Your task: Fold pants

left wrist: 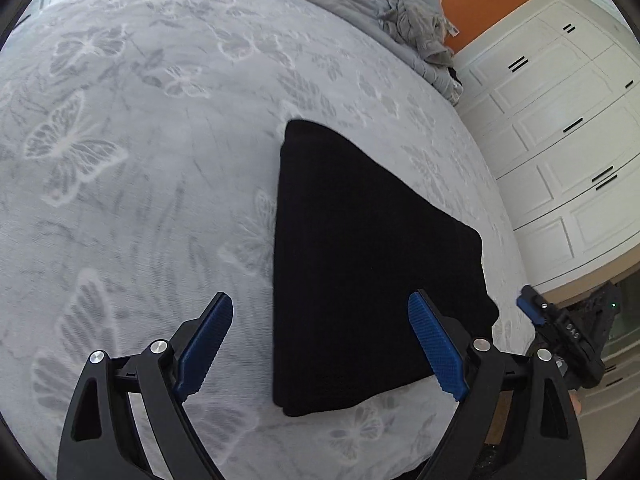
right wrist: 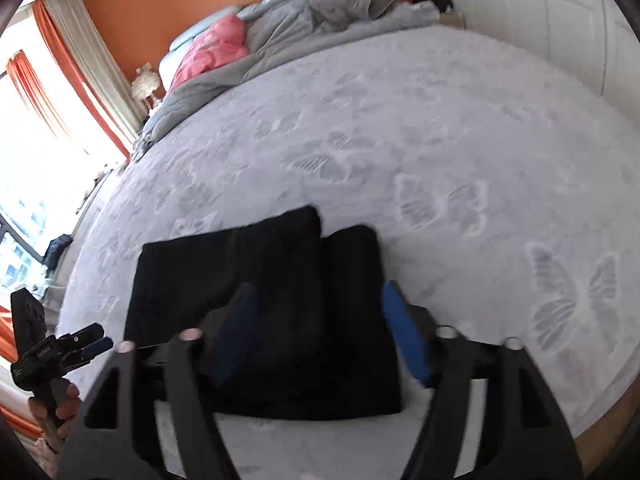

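Observation:
Black pants (left wrist: 360,264) lie folded into a compact block on the grey butterfly-print bed cover (left wrist: 140,160). In the right wrist view the pants (right wrist: 280,300) show two folded layers side by side. My left gripper (left wrist: 320,344) is open and empty, hovering above the near edge of the pants. My right gripper (right wrist: 320,328) is open and empty above the pants; this view is blurred. The right gripper also shows at the bed's right edge in the left wrist view (left wrist: 532,312). The left gripper shows at the lower left of the right wrist view (right wrist: 88,344).
A crumpled grey duvet (right wrist: 320,12) and a pink blanket (right wrist: 212,52) lie at the head of the bed. White wardrobe doors (left wrist: 560,140) stand beside the bed. An orange wall (right wrist: 132,20) and a bright window (right wrist: 40,140) are on the far side.

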### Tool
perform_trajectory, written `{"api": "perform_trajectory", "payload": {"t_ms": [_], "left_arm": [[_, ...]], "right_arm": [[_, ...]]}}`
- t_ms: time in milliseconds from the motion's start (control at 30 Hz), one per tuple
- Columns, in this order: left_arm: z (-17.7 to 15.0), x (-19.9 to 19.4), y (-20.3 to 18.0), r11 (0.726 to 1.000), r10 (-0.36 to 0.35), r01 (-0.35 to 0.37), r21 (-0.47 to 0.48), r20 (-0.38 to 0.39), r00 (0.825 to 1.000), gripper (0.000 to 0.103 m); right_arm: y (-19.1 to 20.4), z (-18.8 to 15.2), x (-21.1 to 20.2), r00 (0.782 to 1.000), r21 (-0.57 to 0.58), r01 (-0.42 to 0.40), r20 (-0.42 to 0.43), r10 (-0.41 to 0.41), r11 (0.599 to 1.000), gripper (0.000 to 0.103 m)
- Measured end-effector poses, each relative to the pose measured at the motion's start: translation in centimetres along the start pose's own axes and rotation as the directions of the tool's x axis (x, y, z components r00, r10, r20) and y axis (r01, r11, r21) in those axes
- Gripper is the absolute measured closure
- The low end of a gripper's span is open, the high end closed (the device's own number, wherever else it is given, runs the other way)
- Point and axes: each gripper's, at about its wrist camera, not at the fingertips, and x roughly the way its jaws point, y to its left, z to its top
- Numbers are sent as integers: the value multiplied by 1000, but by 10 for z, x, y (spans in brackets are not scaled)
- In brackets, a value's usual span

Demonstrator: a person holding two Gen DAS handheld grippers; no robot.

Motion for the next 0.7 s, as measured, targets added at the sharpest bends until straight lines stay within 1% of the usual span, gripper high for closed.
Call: {"api": "perform_trajectory", "payload": {"t_ms": [33, 133, 167, 233, 267, 300, 333, 367, 400, 433, 467, 500, 533, 567, 600, 633, 667, 700], "left_arm": [[1, 11, 1, 1000, 12, -12, -16, -26, 1000, 16], [2, 40, 13, 995, 27, -35, -91, -94, 995, 16], [2, 47, 18, 993, 14, -27, -119, -104, 995, 16], [5, 47, 19, 993, -28, 19, -113, -77, 997, 19], [7, 49, 19, 993, -63, 54, -106, -87, 994, 25], [7, 52, 19, 988, -114, 104, -111, -94, 989, 59], [8, 54, 21, 985, -137, 124, -123, -103, 985, 72], [10, 49, 23, 981, -155, 143, -129, -81, 985, 82], [12, 38, 22, 979, -171, 163, -121, -56, 984, 86], [14, 21, 17, 979, -186, 183, -91, -32, 982, 88], [14, 3, 13, 978, -203, 203, -57, -8, 979, 88], [13, -15, 10, 976, -215, 215, -30, 12, 977, 88], [8, -35, 11, 977, -212, 212, -4, 31, 977, 88], [2, -49, 14, 984, -175, 175, 17, 51, 983, 88], [-4, -61, 22, 992, -122, 120, 26, 66, 990, 87], [-11, -66, 33, 998, -62, 61, 20, 65, 996, 83], [-17, -66, 45, 1000, 8, -8, 4, 47, 999, 80], [-22, -63, 55, 996, 87, -87, -9, 19, 996, 77]], "right_arm": [[-7, 2, 5, 1000, -1, 7, -14, -7, 1000, 24], [-22, -3, 33, 993, 31, -12, -120, 15, 999, 24], [-22, -7, 42, 988, 43, -25, -149, 31, 999, 24], [-25, -19, 63, 969, 77, -38, -240, 55, 996, 24], [-25, -22, 73, 958, 103, -57, -273, 83, 993, 24], [-27, -26, 80, 947, 153, -108, -284, 149, 982, 45], [-29, -29, 82, 935, 195, -158, -285, 210, 968, 54], [-26, -28, 78, 935, 199, -173, -276, 225, 964, 70], [-19, -24, 69, 941, 175, -181, -256, 222, 968, 77], [-11, -19, 56, 944, 157, -212, -224, 244, 965, 79], [-2, -17, 40, 941, 151, -260, -182, 285, 954, 79], [8, -17, 24, 932, 142, -315, -143, 334, 939, 79], [18, -19, 11, 925, 115, -345, -129, 358, 932, 77], [28, -25, 6, 926, 78, -344, -138, 352, 936, 75], [36, -32, 7, 928, 40, -329, -170, 331, 943, 67], [45, -42, 14, 933, -2, -299, -212, 292, 954, 61], [52, -53, 21, 946, -53, -230, -246, 210, 972, 61], [57, -64, 25, 966, -106, -107, -245, 79, 989, 59]]}}
